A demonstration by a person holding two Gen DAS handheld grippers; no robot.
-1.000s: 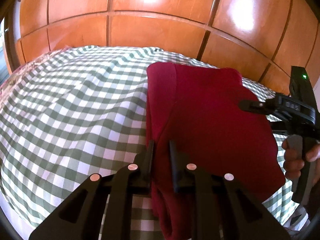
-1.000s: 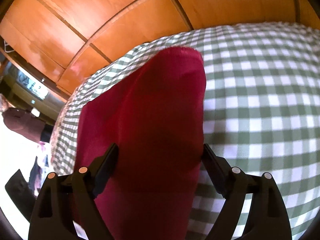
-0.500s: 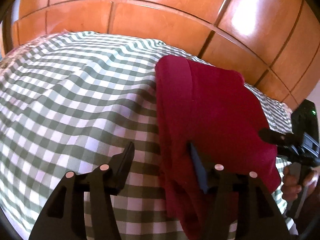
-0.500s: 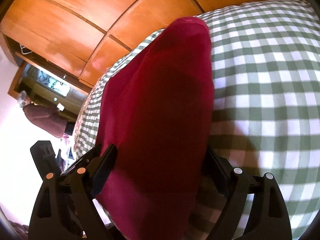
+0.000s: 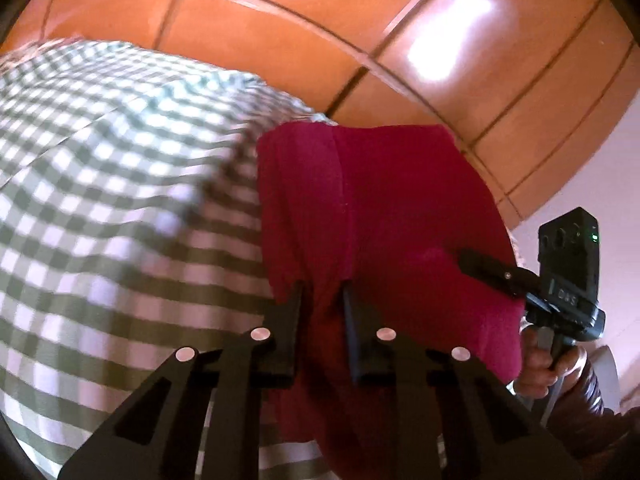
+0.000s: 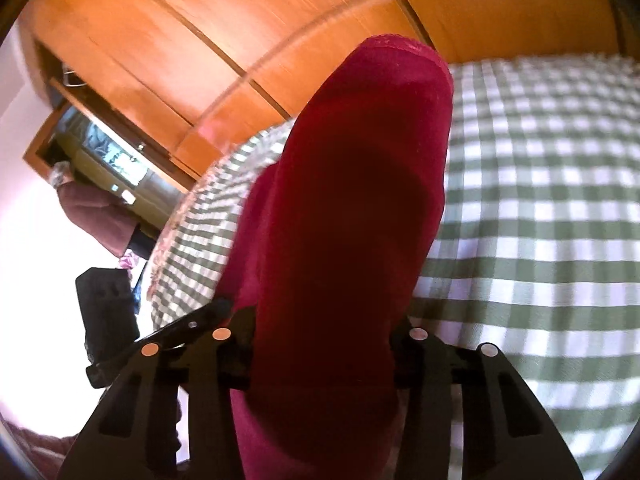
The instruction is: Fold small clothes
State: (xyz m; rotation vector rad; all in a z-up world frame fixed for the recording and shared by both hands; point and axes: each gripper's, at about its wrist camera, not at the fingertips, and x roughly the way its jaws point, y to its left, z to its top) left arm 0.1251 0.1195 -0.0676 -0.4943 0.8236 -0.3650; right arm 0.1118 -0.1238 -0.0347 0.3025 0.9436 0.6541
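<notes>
A red garment (image 5: 400, 208) lies folded lengthwise on a green-and-white checked bedspread (image 5: 120, 200). My left gripper (image 5: 322, 300) grips its near left part, jaws closing and pads pinching a ridge of red cloth. In the right wrist view the red garment (image 6: 352, 200) fills the gap of my right gripper (image 6: 320, 328). Its jaws are closing too, and the cloth bunches between the pads. One right finger (image 5: 488, 270) shows at the garment's right edge, with a hand (image 5: 536, 364) on the handle.
Glossy orange wooden panels (image 5: 320, 40) stand close behind the bed. The checked bedspread (image 6: 540, 200) stretches away to the right of the garment. At the far left a figure in a dark red top (image 6: 92, 208) stands by a doorway. The left gripper's black body (image 6: 108, 312) shows there too.
The left jaws opened wide half a second ago and have closed again on a fold of red cloth. The right jaws have narrowed onto the garment, whose far end now stands higher.
</notes>
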